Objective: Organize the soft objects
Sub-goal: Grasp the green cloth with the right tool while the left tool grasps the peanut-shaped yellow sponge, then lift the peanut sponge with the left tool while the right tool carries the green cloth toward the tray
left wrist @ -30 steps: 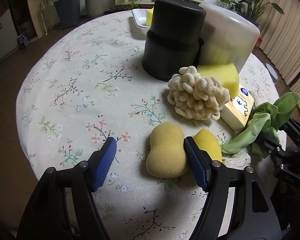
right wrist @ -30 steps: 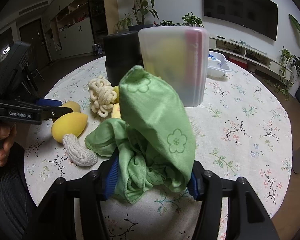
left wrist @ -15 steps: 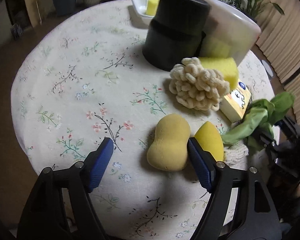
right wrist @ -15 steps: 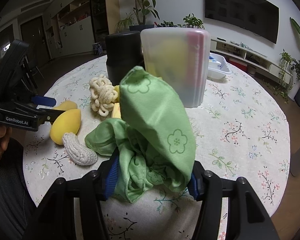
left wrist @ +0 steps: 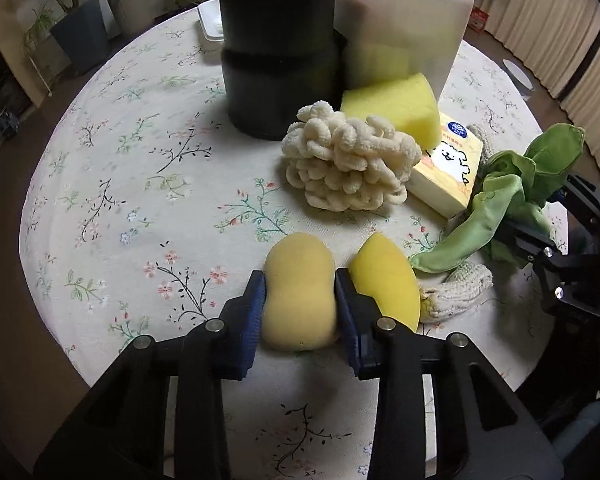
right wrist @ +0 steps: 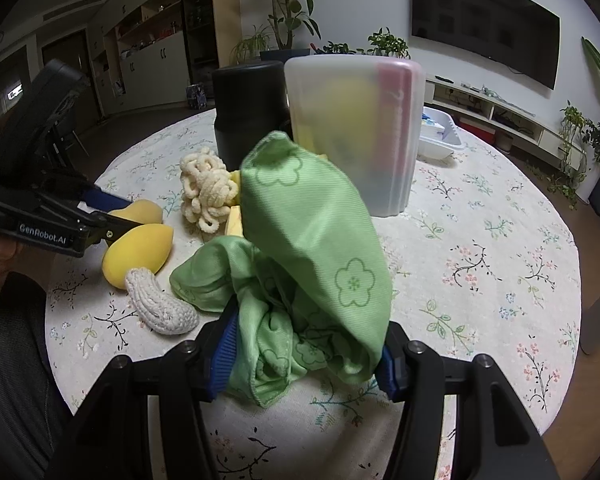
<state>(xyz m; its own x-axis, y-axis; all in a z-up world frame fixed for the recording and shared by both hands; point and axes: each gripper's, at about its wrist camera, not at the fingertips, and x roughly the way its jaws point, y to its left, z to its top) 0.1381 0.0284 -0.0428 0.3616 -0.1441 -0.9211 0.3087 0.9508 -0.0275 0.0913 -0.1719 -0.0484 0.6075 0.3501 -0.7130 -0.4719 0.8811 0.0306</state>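
Two tools grip: left tool [left wrist: 300, 300] a peanut-shaped sponge [left wrist: 300, 292], right tool [right wrist: 304, 354] a green cloth [right wrist: 312, 248].

Left gripper [left wrist: 300, 312]: black frame, blue ribbed pads, silver screws, white "GenRobot.AI" lettering. Right gripper [right wrist: 304, 354]: same build.

Green cloth [right wrist: 312, 248] hides most of the tissue pack [right wrist: 234, 220] behind it.

Sponges [left wrist: 384, 280] on floral-clothed table [left wrist: 140, 184]
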